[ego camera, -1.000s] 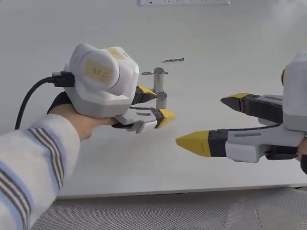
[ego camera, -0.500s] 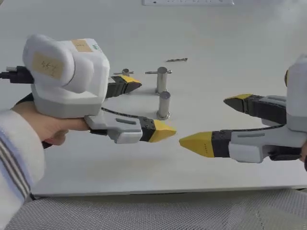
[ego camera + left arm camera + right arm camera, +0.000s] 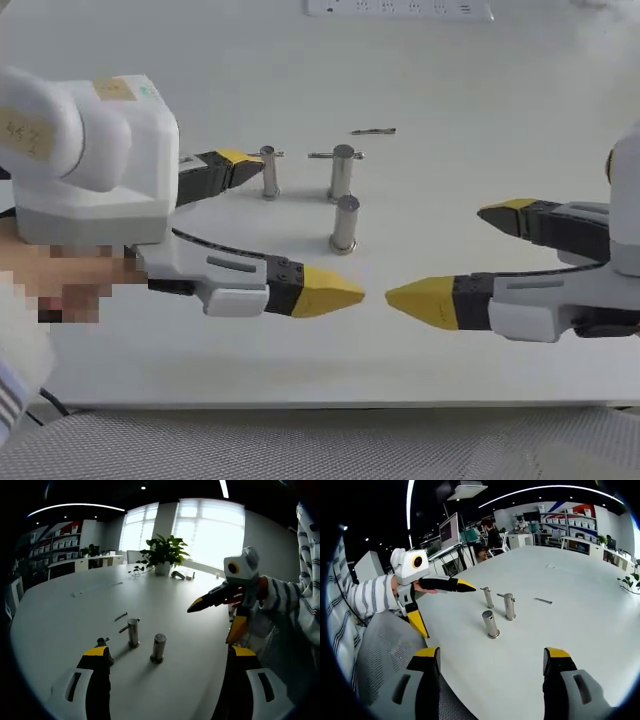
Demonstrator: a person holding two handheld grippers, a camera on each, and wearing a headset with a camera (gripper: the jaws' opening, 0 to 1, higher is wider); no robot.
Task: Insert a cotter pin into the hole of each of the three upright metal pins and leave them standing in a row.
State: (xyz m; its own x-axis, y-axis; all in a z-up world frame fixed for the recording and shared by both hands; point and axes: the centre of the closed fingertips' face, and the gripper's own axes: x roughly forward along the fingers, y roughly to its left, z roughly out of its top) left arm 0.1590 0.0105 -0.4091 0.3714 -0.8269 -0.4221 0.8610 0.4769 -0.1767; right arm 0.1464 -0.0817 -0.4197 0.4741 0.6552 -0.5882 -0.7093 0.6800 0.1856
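Note:
Three upright metal pins stand on the white table. The left pin (image 3: pixel 268 172) and the middle pin (image 3: pixel 342 172) each carry a cotter pin through the top. The nearer pin (image 3: pixel 345 223) has none that I can see. A loose cotter pin (image 3: pixel 374 131) lies farther back. My left gripper (image 3: pixel 290 225) is open and holds nothing, its jaws spread wide just left of the pins. My right gripper (image 3: pixel 450 255) is open and holds nothing, to the right of them. In the left gripper view, the plain pin (image 3: pixel 158 647) stands ahead between the jaws.
A white power strip (image 3: pixel 400 8) lies at the table's far edge. The table's front edge (image 3: pixel 320 400) runs just below both grippers, with grey mesh seating under it. In the right gripper view, a person's striped sleeve (image 3: pixel 367 597) sits behind the left gripper (image 3: pixel 435 585).
My left gripper has drawn back to the left and toward me, away from the pins, and its jaws have spread wider. The left pin has come into sight. The right gripper has barely moved.

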